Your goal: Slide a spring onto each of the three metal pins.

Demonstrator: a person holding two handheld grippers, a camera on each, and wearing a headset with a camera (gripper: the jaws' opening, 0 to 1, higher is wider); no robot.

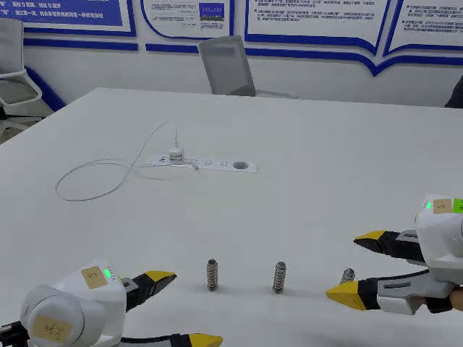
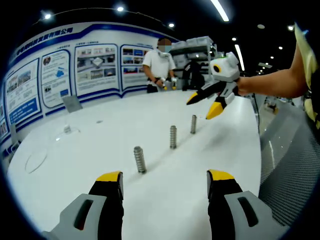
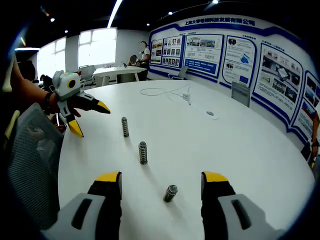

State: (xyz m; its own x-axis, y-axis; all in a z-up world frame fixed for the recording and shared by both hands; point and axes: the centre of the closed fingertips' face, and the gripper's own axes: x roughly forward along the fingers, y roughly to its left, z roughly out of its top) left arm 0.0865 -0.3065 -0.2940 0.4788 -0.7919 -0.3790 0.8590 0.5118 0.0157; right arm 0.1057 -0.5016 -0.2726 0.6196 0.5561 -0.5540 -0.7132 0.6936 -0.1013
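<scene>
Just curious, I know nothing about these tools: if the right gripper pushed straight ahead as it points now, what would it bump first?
Most likely the nearest pin, which stands in line with the gap between the open jaws of the right gripper. How far ahead it is is hard to judge.

Head view: above the near edge of the white table (image 1: 304, 144), facing forward and down. Left gripper view: low, facing along the row of three pins (image 2: 172, 136) from one end. Right gripper view: low, opposite end, closer. All three share that row.
</scene>
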